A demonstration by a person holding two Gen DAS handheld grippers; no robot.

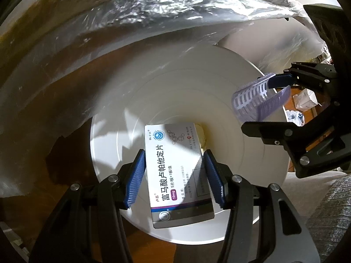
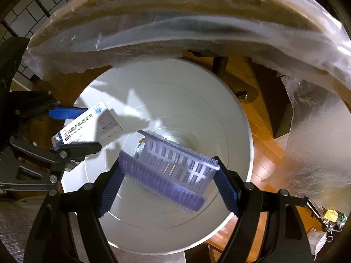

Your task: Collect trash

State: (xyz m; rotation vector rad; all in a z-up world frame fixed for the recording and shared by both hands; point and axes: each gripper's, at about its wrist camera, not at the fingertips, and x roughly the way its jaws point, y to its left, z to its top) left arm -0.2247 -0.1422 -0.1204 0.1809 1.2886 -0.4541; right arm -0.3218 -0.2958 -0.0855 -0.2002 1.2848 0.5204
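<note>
I am holding a white medicine box [image 1: 178, 175] in my left gripper [image 1: 175, 177], and its blue fingers [image 1: 136, 179] are squeezing the box from both sides. The box has purple and black writing on it, and it is hanging right over the open mouth of a white trash bin [image 1: 105, 144]. In my right gripper [image 2: 169, 175] I am holding a see-through purple hair roller [image 2: 173, 168] with little holes and bristles. The right fingers [image 2: 227, 190] are pinching the roller at its two ends, and it is bending a bit in the middle. The roller is also hanging over the inside of the bin. From the right wrist view, I can see my left gripper off to the side, with the box poking in over the bin's rim. A crinkly clear plastic bag [image 2: 166, 30] is curving across the top of both views, just past the bin. The bin is standing on a brown wooden floor [image 2: 263, 118]. Some small bits of trash [image 2: 331, 217] are lying on the floor well apart from the bin.
</note>
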